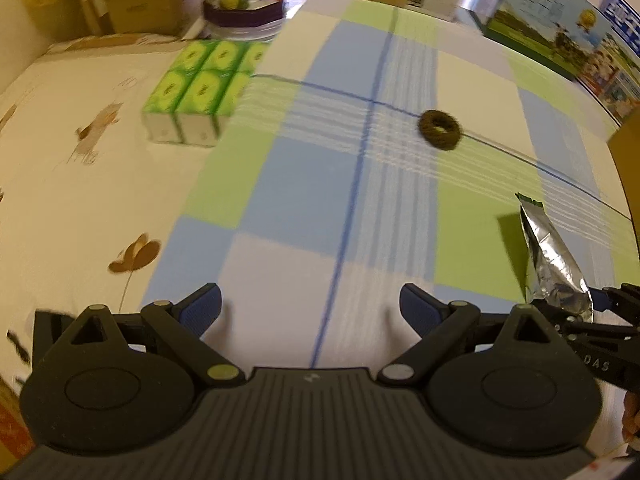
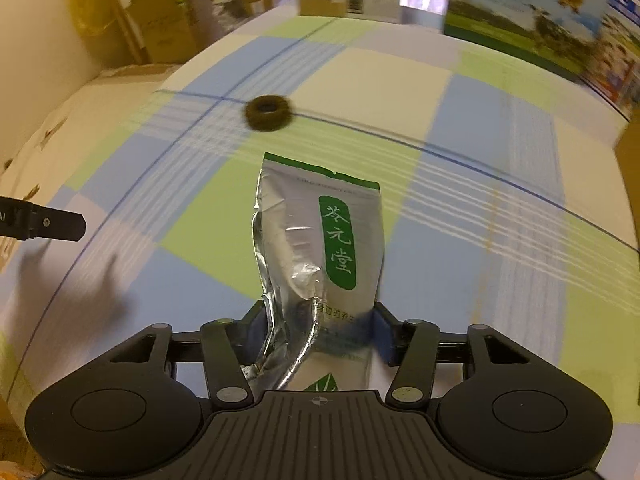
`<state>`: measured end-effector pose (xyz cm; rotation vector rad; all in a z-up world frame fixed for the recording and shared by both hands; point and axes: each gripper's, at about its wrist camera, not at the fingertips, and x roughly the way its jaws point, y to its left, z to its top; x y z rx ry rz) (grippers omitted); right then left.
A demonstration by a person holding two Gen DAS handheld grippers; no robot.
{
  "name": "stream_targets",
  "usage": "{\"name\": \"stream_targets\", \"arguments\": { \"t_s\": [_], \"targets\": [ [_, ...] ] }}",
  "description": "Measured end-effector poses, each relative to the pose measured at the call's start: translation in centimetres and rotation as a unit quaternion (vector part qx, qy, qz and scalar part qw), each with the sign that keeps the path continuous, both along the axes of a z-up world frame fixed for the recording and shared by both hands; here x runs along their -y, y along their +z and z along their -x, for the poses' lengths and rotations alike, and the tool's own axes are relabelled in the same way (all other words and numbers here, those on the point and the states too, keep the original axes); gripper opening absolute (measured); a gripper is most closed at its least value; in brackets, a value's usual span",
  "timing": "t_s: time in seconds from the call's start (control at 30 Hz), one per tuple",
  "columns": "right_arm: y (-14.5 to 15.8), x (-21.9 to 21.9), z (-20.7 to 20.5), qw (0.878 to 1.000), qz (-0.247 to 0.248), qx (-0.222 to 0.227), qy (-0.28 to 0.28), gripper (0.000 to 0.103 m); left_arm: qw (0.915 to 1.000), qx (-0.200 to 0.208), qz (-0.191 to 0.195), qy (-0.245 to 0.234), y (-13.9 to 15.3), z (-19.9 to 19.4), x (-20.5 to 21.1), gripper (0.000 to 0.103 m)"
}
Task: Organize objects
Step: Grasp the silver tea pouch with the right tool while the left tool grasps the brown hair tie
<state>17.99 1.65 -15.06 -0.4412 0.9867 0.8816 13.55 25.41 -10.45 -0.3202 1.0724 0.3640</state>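
A crinkled silver foil pouch point(image 2: 320, 248) with a green label stands upright, pinched near its lower part between the fingers of the right gripper point(image 2: 320, 332) and lifted above the checked cloth on the table point(image 2: 480, 264), likely for carrying elsewhere. A dark fuzzy ring point(image 2: 267, 113) lies beyond it. The left gripper point(image 1: 310, 308) hovers alongside, fingers spread and empty, probably free for the ring.

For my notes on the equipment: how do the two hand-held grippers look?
Both match: the left hand-held gripper and the right hand-held gripper have black ribbed bodies, round side discs, triangular cut-outs, silver pivot pins and blue finger pads. No cables or sleeves show.
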Motion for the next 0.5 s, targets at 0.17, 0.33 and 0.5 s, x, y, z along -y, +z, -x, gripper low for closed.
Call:
{"name": "stream_targets", "arguments": {
  "t_s": [0.17, 0.33, 0.5],
  "targets": [
    [0.2, 2.3, -3.3, 0.999, -0.002, 0.001, -0.048, 0.049, 0.9991, 0.007, -0.009, -0.042, -0.4, -3.5, 1.9, 0.093],
    [0.5, 5.1, -7.0, 0.995, -0.003, 0.007, -0.102, 0.049, 0.9965, 0.017, -0.010, -0.082, -1.3, -7.5, 3.7, 0.093],
    [0.7, 7.6, -9.8, 0.990, -0.010, 0.019, -0.137, 0.049, 0.9933, 0.028, -0.019, -0.110, -2.0, -11.4, 4.6, 0.092]
  ]
}}
